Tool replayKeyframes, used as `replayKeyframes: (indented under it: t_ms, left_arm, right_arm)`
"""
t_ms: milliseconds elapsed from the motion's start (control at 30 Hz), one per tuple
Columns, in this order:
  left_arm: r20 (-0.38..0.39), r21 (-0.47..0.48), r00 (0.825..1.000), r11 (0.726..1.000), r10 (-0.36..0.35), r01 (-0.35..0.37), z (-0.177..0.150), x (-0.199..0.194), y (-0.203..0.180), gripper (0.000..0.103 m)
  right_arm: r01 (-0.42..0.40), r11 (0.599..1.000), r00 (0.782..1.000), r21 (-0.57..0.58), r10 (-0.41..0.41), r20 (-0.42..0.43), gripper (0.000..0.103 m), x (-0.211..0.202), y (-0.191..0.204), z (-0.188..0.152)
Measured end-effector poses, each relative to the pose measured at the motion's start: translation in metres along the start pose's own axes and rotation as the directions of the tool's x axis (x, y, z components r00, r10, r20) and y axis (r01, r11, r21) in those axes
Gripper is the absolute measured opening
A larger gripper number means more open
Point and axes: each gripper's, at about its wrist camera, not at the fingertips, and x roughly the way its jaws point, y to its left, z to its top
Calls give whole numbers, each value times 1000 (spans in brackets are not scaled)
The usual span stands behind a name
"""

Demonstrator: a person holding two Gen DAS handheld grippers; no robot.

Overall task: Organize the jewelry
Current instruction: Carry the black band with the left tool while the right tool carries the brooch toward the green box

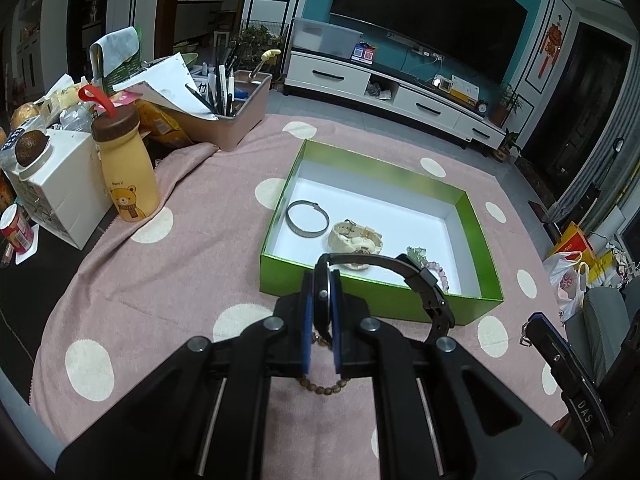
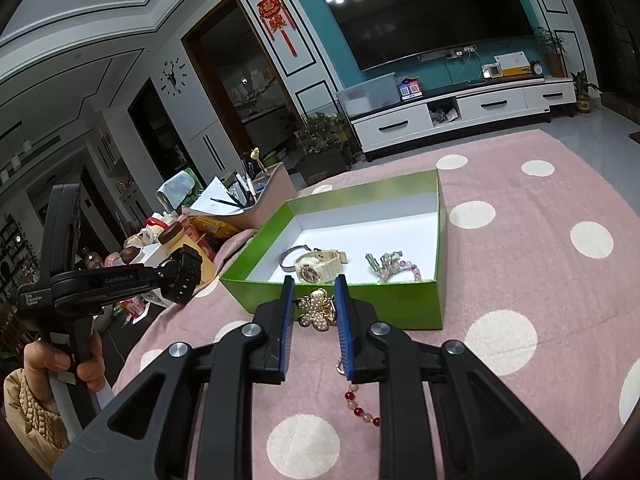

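Black watch (image 1: 322, 300) pinched edge-on in left tool (image 1: 322, 320), strap arcing toward 3 o'clock, above wooden bead bracelet (image 1: 322, 388) on the dotted desk (image 1: 160, 288). Green box (image 1: 360, 296) at 12 o'clock, holding silver bangle (image 1: 306, 219), cream watch (image 1: 354, 242), pink beads (image 1: 438, 272). Right tool (image 2: 314, 312) parted around gold flower brooch (image 2: 316, 308), not clamped; red bead chain (image 2: 360, 406) at 6 o'clock.

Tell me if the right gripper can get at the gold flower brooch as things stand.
Probably yes: the right gripper is open, with the gold flower brooch already between its fingers on the cloth, nothing blocking.
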Motion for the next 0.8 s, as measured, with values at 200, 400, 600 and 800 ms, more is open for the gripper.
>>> replayKeyframes:
  t_ms: [200, 400, 600, 800]
  left_arm:
    - [8, -1, 1000, 1000, -4, 4, 7, -1, 0, 7]
    - [19, -7, 1000, 1000, -8, 8, 12, -4, 1, 7]
    - [33, 1, 999, 1000, -10, 10, 20, -8, -1, 7]
    - [39, 20, 999, 1000, -14, 13, 28, -6, -7, 7]
  right_arm:
    - [-11, 1000, 1000, -8, 11, 8, 20, 3, 5, 10]
    - [-11, 1000, 1000, -21, 11, 11, 20, 7, 12, 18]
    - [-18, 999, 1000, -34, 19, 23, 20, 9, 18, 29]
    - [-18, 999, 1000, -51, 19, 18, 20, 17, 23, 39]
